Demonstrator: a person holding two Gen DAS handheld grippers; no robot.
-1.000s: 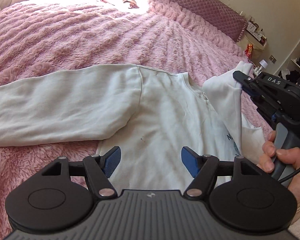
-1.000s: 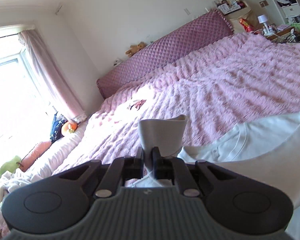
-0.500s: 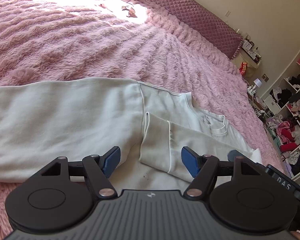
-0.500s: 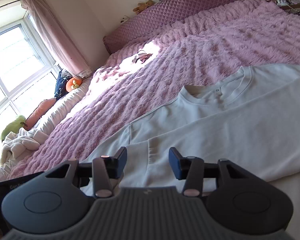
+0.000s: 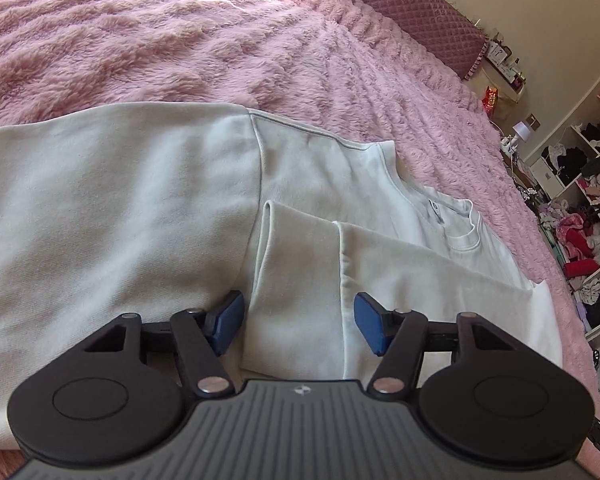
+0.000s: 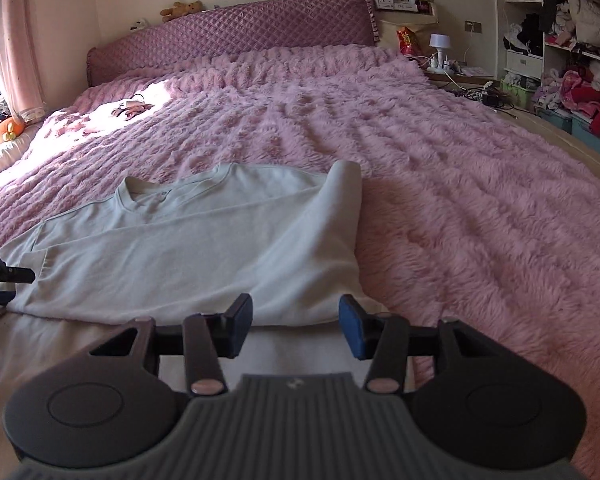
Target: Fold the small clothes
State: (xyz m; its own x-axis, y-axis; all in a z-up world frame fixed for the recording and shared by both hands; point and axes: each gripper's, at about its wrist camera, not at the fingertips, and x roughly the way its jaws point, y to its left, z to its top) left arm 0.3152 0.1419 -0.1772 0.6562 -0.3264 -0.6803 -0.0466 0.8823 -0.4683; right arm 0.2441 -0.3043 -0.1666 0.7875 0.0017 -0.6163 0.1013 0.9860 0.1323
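White sweatshirt [image 6: 204, 248] on pink blanket [image 6: 460, 184]; both hand-held grippers [image 5: 299, 322] [image 6: 296, 330] released.

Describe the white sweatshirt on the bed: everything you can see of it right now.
The white sweatshirt lies flat on the pink fluffy bedspread, a soft knit with a ribbed round collar. One sleeve is folded across the chest, its cuff near the opposite shoulder seam; the other sleeve stretches out flat. Left gripper and right gripper hover open above it, gripping nothing.
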